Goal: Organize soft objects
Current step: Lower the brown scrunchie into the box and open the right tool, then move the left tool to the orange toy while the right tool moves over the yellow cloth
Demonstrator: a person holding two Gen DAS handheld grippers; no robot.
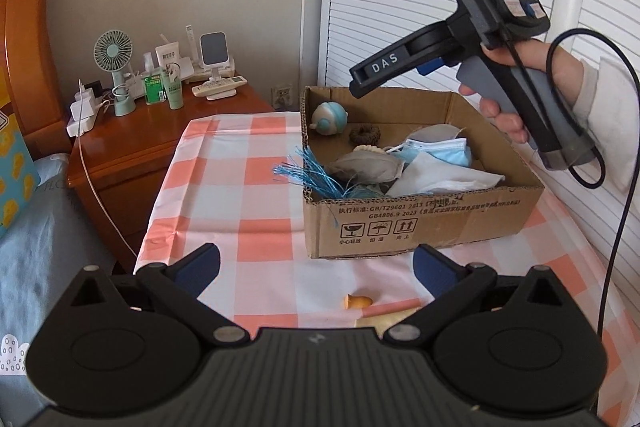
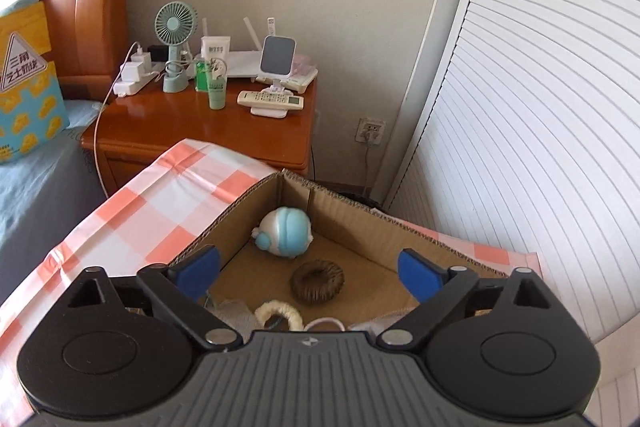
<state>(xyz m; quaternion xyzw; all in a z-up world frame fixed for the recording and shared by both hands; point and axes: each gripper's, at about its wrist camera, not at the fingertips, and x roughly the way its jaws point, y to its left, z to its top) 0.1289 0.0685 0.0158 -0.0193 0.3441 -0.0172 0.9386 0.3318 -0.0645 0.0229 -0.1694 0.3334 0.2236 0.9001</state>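
A cardboard box (image 1: 420,223) stands on the checked tablecloth (image 1: 248,155) and holds soft things: a blue-and-white plush ball (image 1: 329,118), a brown scrunchie (image 1: 365,135), a blue face mask (image 1: 440,151), a grey mask (image 1: 370,165), white tissue (image 1: 436,175) and blue tassel strands (image 1: 316,173) spilling over its left wall. My right gripper (image 2: 312,273) hangs open above the box (image 2: 360,223), with the plush ball (image 2: 285,231), the scrunchie (image 2: 317,282) and a cream scrunchie (image 2: 279,313) below its empty jaws. My left gripper (image 1: 316,273) is open, low over the cloth. A small orange earplug (image 1: 357,302) lies just ahead of it.
A wooden nightstand (image 1: 132,135) at the table's far left carries a small green fan (image 1: 114,67), chargers, bottles and a remote. A bed with blue bedding (image 1: 36,227) lies left. White slatted doors (image 1: 384,7) rise behind the box. A black cable (image 1: 618,211) hangs from the right hand's tool.
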